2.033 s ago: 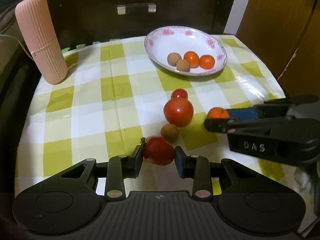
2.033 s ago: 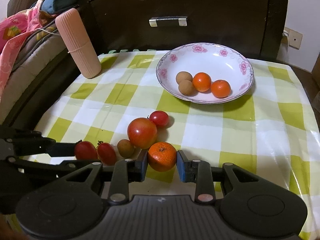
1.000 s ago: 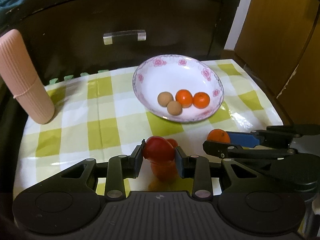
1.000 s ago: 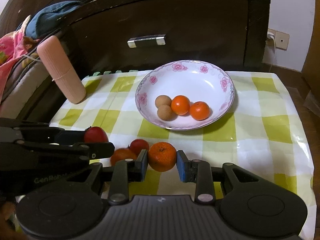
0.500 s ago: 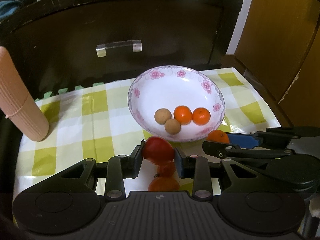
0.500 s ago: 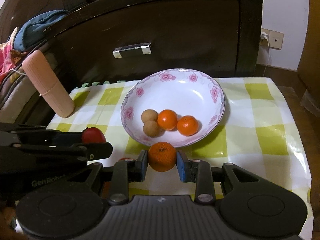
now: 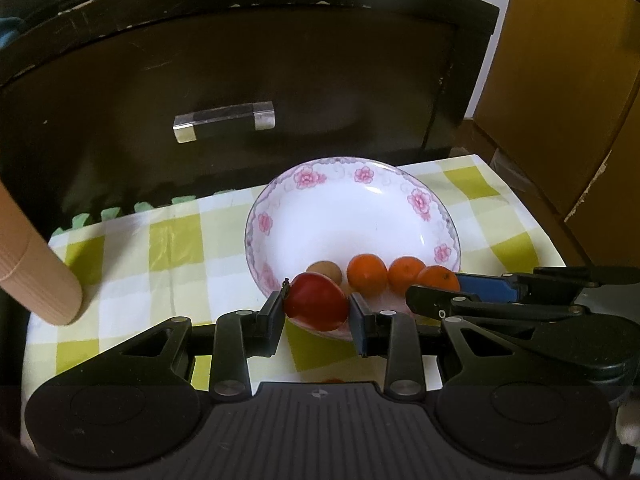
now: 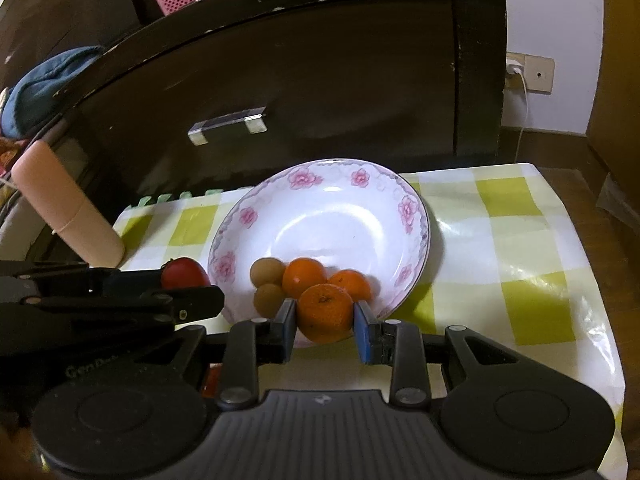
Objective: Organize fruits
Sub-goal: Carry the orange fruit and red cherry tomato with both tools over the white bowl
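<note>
My left gripper (image 7: 317,311) is shut on a red tomato (image 7: 316,301) and hangs over the near rim of the white flowered bowl (image 7: 352,196). My right gripper (image 8: 325,318) is shut on an orange tangerine (image 8: 325,313), also above the bowl's (image 8: 324,196) near rim. Inside the bowl lie two tangerines (image 8: 303,277) and two small brown fruits (image 8: 267,272). The right wrist view shows the left gripper (image 8: 196,294) with its tomato (image 8: 185,273) at the left. In the left wrist view the right gripper (image 7: 444,294) holds its tangerine (image 7: 438,278) at the right.
The bowl stands on a table with a yellow-green checked cloth (image 8: 500,240). A pink ribbed cylinder (image 8: 66,220) stands at the table's left. A dark cabinet with a metal handle (image 7: 224,122) rises just behind the table. Some red fruit (image 7: 333,381) peeks out below the left gripper.
Both grippers have moved forward with their fruit, from over the cloth to above the bowl's near rim. The loose fruit on the cloth has slid out of sight beneath them.
</note>
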`<state>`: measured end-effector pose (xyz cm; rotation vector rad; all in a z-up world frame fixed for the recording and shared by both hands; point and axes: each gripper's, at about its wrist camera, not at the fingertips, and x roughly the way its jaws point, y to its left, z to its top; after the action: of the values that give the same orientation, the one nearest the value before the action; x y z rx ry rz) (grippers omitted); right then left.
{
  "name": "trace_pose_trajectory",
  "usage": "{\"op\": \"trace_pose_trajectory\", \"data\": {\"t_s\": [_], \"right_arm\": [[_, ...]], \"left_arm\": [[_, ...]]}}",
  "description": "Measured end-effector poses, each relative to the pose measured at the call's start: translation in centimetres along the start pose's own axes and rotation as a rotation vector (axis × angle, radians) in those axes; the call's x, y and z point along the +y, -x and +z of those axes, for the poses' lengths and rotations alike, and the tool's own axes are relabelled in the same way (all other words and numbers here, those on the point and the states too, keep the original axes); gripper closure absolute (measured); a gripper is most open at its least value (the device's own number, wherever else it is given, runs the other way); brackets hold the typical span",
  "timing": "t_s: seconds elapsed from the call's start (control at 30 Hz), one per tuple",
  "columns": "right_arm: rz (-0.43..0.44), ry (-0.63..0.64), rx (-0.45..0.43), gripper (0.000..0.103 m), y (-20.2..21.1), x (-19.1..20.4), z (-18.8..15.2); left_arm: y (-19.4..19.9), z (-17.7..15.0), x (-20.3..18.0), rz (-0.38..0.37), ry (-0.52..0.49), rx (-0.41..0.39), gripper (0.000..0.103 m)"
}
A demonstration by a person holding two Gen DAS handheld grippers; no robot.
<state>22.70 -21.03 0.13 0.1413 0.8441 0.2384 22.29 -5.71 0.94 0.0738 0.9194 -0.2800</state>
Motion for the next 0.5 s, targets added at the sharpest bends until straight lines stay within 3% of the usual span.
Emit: {"op": "trace_pose_trajectory", "data": {"t_s": [0.5], "right_arm": [[-0.002, -0.025, -0.038, 0.073, -2.5, -1.6, 1.6]], "left_arm": [[-2.7, 1.9, 0.4, -0.016, 0.036, -0.025, 0.062]]}}
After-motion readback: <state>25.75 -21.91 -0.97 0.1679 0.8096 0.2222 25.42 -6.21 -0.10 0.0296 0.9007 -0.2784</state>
